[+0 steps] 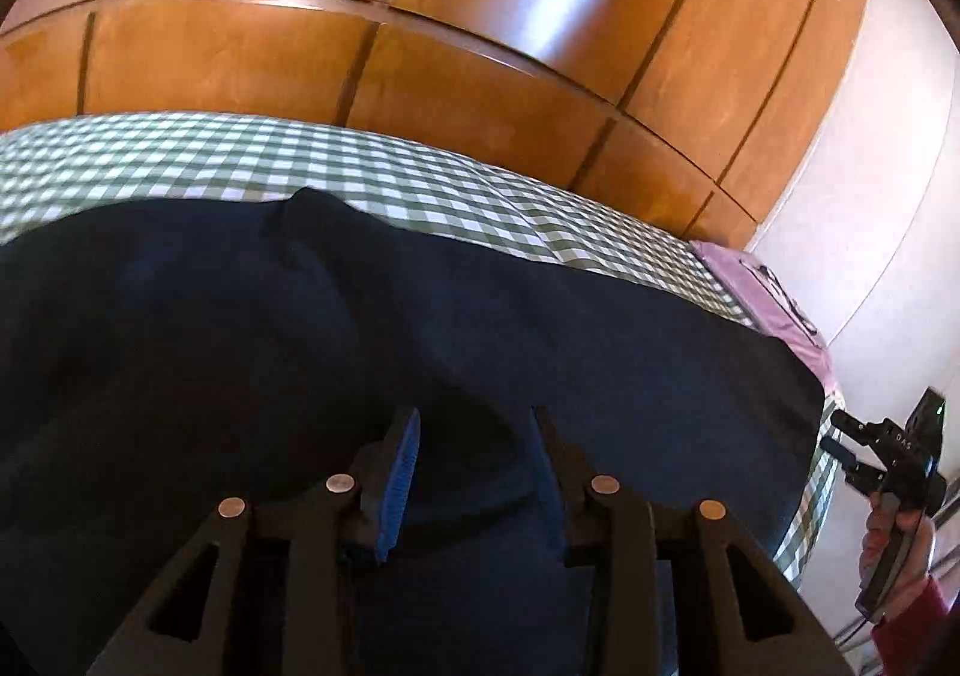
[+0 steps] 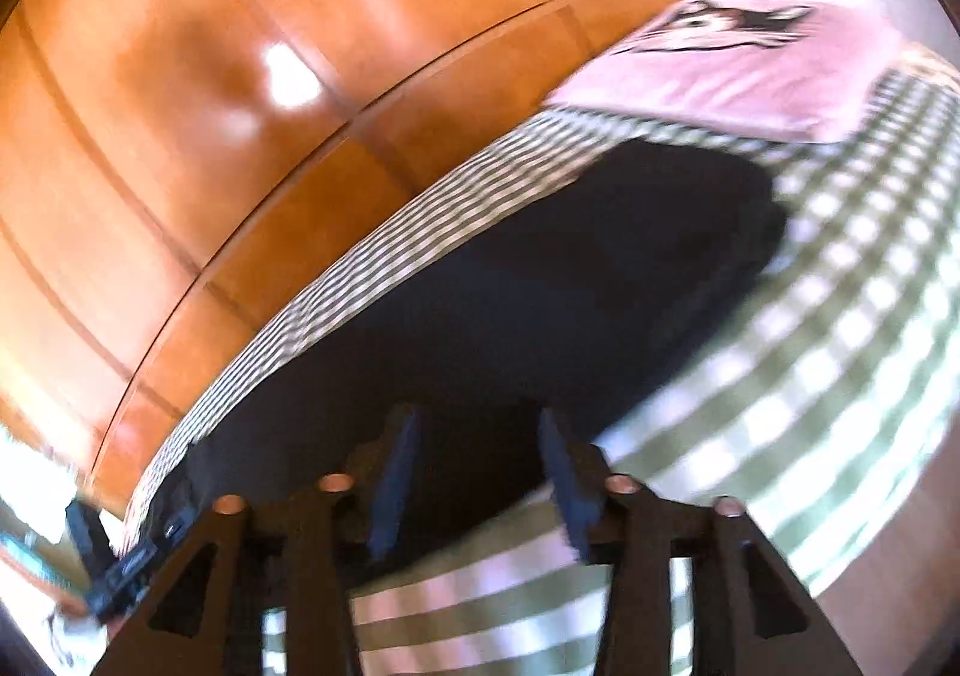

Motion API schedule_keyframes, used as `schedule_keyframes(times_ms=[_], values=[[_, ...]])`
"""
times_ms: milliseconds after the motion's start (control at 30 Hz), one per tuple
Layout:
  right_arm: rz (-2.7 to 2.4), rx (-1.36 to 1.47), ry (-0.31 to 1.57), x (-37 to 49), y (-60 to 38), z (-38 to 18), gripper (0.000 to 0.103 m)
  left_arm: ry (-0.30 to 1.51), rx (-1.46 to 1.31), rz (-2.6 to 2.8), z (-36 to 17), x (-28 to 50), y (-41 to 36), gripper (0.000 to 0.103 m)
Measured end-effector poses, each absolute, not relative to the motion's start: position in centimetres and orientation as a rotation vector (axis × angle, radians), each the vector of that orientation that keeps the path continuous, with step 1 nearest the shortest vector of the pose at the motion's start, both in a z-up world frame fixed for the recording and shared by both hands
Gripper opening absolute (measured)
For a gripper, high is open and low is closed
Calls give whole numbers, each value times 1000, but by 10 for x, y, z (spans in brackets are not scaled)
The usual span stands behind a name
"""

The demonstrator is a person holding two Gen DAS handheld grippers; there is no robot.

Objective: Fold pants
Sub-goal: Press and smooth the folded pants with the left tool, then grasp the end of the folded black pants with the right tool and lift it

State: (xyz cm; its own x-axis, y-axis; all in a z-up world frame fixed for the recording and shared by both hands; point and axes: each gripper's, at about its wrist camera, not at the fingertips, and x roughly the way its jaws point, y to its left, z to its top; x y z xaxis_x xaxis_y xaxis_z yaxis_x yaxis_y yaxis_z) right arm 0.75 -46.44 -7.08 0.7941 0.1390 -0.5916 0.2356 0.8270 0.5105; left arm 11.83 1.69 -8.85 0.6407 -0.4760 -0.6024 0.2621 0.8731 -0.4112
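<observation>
While the dark pants [image 1: 420,316] lie on the checked bed cover [image 1: 180,154], the left gripper [image 1: 474,424] and the right gripper [image 2: 480,424] are both spread and pinch nothing. Next, each should pinch an edge cleanly.

The pants [image 1: 372,328] are a plain dark navy with no pattern, and they lie on a bedcover [image 1: 252,154] checked in sage green and white gingham, whose squares look much larger and blurred in the right wrist view. At the bed's end sits a pale pink pillow [image 2: 744,70] printed with a black-and-white cartoon figure, against a wardrobe [image 1: 480,46] of glossy orange-brown wood with dark seam lines and white glare patches, beside a white wall [image 1: 888,184]. The left gripper [image 1: 474,424] is matte black with bright blue pads [image 1: 399,472] and copper-coloured pins, the right gripper [image 2: 477,424] the same black with darker-looking blue pads, and a dark red sleeve [image 1: 912,610] shows at the left wrist view's edge.
</observation>
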Motion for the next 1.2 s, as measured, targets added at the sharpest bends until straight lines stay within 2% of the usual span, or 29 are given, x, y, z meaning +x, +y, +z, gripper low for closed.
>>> schedule_keyframes(times_ms=[433, 667, 733, 800, 900, 1200], values=[[-181, 988, 577, 7, -564, -104, 55, 748, -361, -456, -94, 118, 25, 38], [-209, 976, 572, 33, -571, -101, 53, 746, -347, -446, -94, 117, 23, 38], [-221, 957, 577, 40, -571, -104, 49, 746, -347, -447, -94, 117, 23, 38], [-233, 942, 587, 40, -575, -105, 36, 746, -348, -447, -94, 117, 23, 38], [-241, 935, 602, 46, -577, -109, 26, 746, -350, -448, -95, 117, 23, 38], [-204, 943, 564, 45, -566, -75, 19, 750, -312, -442, -94, 119, 17, 43]])
